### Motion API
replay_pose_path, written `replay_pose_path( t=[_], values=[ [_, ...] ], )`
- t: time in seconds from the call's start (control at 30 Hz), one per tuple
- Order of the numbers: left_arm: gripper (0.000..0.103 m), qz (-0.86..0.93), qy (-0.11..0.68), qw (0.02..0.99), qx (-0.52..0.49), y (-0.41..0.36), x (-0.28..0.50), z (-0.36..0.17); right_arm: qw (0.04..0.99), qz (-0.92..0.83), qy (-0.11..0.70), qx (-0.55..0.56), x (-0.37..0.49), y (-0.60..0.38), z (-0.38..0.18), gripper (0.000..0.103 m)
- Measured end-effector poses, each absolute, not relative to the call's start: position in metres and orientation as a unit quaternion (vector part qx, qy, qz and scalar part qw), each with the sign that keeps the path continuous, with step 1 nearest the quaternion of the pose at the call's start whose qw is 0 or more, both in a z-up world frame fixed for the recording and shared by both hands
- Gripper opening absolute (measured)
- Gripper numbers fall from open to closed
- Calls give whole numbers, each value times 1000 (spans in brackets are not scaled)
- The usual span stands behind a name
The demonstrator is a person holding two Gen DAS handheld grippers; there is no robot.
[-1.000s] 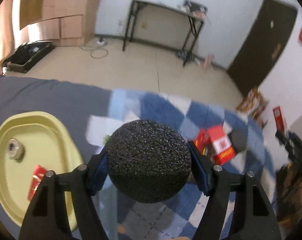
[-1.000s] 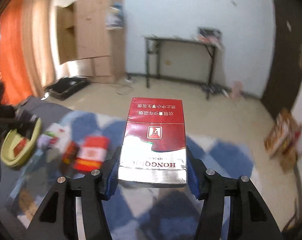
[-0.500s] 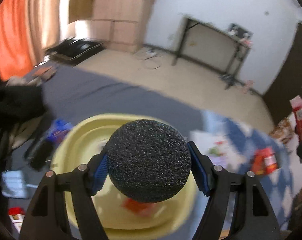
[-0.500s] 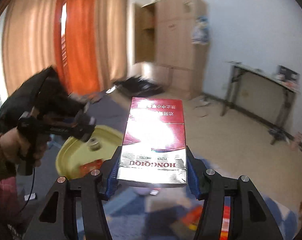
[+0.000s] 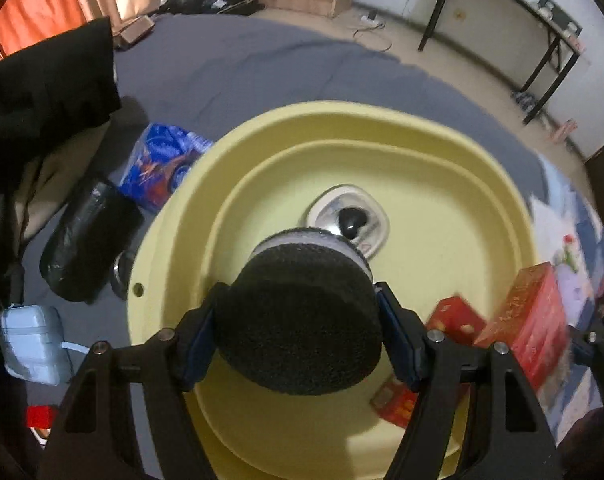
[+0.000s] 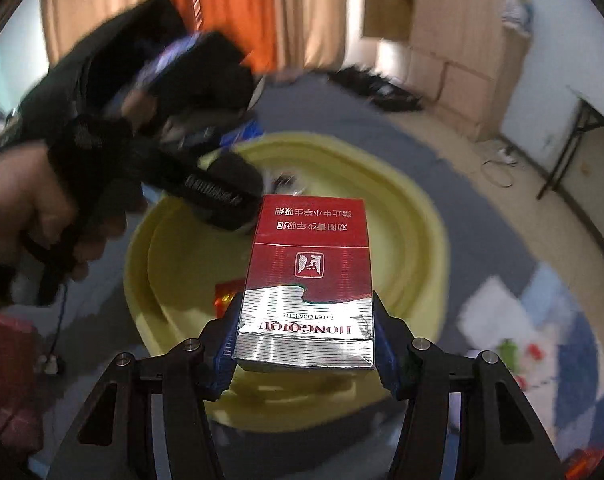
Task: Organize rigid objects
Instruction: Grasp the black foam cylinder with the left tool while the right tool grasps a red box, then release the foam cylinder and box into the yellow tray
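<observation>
1. The task is judged to be partly done: a yellow basin on the grey-covered bed is being used as the collecting place, and a few things are already lying in it.
2. Inside the basin a small white-and-silver rounded object is seen near the middle, and a small red packet lies on the basin floor toward its near side. What the rounded object is cannot be told.
3. A black foam ball is held above the basin by the left gripper, with its fingers clamped on the ball's two sides. The ball has not yet been released; it is seen directly over the basin floor.
4. A red and silver cigarette pack is held by the right gripper, with its fingers closed tight on the silver end of the pack. The pack is seen above the near part of the basin and is likewise not yet set down.
5. In the right wrist view the left hand is seen gripping its tool over the far side of the basin, so both loads are judged close to being dropped in.
6. Work is judged to be left: two further red boxes are seen just beside the basin's rim, seemingly outside it, though the exact contact cannot be told.
7. Other things lie outside on the bed: a blue printed bag, a black wrapped cylinder and a pale blue case. Whether these belong to the task cannot be told.
</observation>
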State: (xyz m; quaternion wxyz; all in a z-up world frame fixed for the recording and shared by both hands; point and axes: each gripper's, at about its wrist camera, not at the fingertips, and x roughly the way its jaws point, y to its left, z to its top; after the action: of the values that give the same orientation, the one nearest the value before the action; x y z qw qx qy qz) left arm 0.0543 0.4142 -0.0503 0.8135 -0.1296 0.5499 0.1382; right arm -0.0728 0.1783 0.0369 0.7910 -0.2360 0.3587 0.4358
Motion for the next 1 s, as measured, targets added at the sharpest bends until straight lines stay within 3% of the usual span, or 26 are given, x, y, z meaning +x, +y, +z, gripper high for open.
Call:
replay_pose_path(
  t=[0.2,0.23,0.27,0.33,0.37,0.53,0.73,1.0],
  values=[
    [74,138,544,814,-150,417,55,-51,772,424,388,-271,-45,216,17,57],
    [78,132,531,818,-177,423,53,-48,771,422,394,-268,-41,219,15,60],
    [83,126,522,819,-202,429,50,-45,771,422,395,-267,-39,220,14,66],
    [98,118,488,830,-244,438,39,-32,774,420,396,-259,-35,219,20,99],
    [100,113,471,838,-250,438,37,-24,778,418,393,-255,-35,220,24,101],
    [103,79,459,857,-218,411,50,9,813,385,392,-194,-20,169,71,103],
    [103,-18,472,868,-155,303,87,33,881,285,351,-137,2,19,130,103],
    [103,-65,529,842,-84,192,127,-21,910,133,387,-72,9,-143,90,103]
  ],
)
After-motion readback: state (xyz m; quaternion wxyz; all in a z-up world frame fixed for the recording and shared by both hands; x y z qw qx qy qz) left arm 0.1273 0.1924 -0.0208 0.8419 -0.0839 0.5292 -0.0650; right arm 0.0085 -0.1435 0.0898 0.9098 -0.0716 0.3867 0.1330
